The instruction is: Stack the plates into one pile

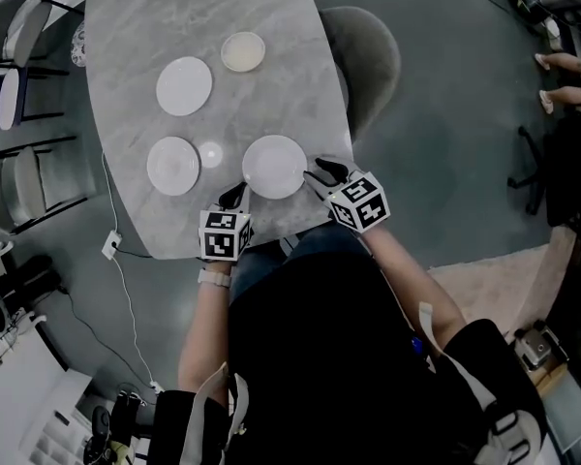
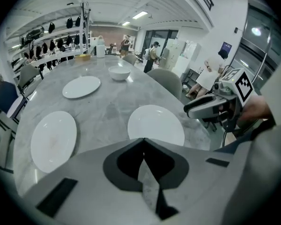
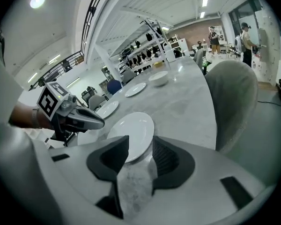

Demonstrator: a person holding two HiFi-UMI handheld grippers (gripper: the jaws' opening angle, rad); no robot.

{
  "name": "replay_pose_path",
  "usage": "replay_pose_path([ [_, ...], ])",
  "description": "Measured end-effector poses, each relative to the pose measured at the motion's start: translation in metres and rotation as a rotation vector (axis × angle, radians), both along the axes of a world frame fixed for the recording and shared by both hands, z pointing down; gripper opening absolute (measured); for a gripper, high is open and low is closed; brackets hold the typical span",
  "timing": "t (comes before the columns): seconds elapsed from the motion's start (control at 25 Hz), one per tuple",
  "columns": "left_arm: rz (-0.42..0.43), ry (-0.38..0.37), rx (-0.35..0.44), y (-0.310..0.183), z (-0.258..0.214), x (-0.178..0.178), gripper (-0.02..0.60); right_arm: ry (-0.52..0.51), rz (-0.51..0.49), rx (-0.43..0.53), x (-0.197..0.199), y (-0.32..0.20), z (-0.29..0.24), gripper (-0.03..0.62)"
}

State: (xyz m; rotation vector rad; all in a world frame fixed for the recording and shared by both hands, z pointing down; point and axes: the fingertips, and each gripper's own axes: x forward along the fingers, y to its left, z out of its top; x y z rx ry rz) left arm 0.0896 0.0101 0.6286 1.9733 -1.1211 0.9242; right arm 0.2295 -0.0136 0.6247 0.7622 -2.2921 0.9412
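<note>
Your left gripper point(image 2: 143, 142) is clenched, the jaw tips meeting with nothing between them. It hangs over the table's point(image 1: 126, 27) near edge, just left of the nearest plate point(image 1: 274, 167). Your right gripper point(image 3: 139, 146) is released, with its jaws standing apart. The nearest plate's rim shows in the gap and the pads are not pressing it; I cannot tell if a jaw touches the rim. That gripper sits at the plate's right side, toward the near right corner, so the two grippers flank the plate and point in at it.

There are four dishes, all lying flat and apart, none stacked:
- The nearest plate is by the near edge.
- The second plate point(image 1: 173, 166) is toward the near left corner.
- The third plate point(image 1: 184, 86) is farther along the left edge.
- The bowl point(image 1: 243, 51) is beyond it, around the middle, toward the far edge.

A grey chair point(image 1: 368, 56) stands tucked against the table's right edge.
</note>
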Motion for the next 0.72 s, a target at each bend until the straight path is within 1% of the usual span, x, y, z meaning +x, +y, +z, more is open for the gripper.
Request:
replay_pose_path([
  [0.36,0.022,-0.004,-0.061,-0.001,0.032,0.004,0.008,-0.016,0.024,-0.058,-0.007,-0.003,0.014,0.186],
  [0.56,0.002,0.050,-0.050,-0.006,0.035,0.000,0.008,-0.060,0.052,-0.125,-0.017,-0.001,0.018,0.199],
  [0.72,0.012,0.063,-0.053,-0.009,0.038,-0.001,0.008,-0.078,0.071,-0.163,-0.025,0.001,0.020,0.201],
])
